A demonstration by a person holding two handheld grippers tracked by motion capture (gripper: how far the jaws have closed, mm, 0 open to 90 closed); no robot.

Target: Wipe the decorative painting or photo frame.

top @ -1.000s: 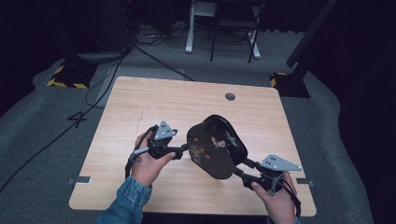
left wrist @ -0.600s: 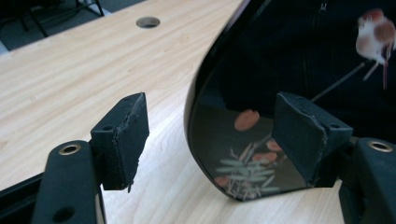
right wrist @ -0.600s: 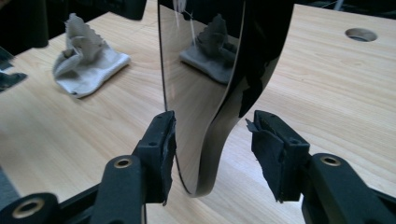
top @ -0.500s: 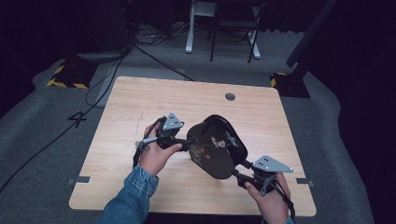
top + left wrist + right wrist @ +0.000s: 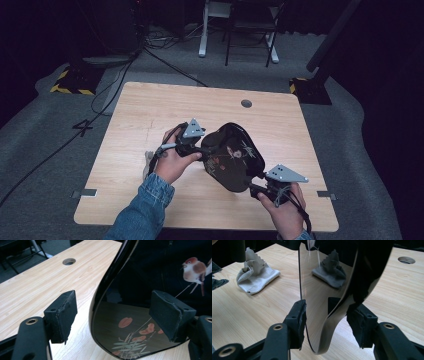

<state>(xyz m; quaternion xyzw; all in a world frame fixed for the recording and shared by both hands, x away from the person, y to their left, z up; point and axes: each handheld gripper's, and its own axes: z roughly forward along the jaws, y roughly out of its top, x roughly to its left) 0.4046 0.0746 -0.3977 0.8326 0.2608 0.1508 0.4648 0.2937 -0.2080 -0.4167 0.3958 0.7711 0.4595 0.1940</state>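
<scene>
A glossy black lacquer tray (image 5: 235,157) painted with a bird and flowers stands tilted on its edge over the wooden table (image 5: 150,110). My right gripper (image 5: 256,187) holds its near right rim. In the right gripper view the jaws have just been closing and the pads (image 5: 300,315) press the tray's curved rim (image 5: 324,285) from both sides. My left gripper (image 5: 206,148) is at the tray's left edge. Its jaws have just been opening, and in the left gripper view they straddle the tray's rim (image 5: 155,277), with both pads (image 5: 62,315) apart from it.
A crumpled pale cloth (image 5: 255,277) lies on the table to the left, partly hidden behind the left hand in the high view (image 5: 148,159). A round cable hole (image 5: 246,103) sits near the far edge. Chairs and cables stand on the floor beyond.
The left hand has moved right and a little away from the person, onto the tray's left edge. The right hand and the tray have barely moved.
</scene>
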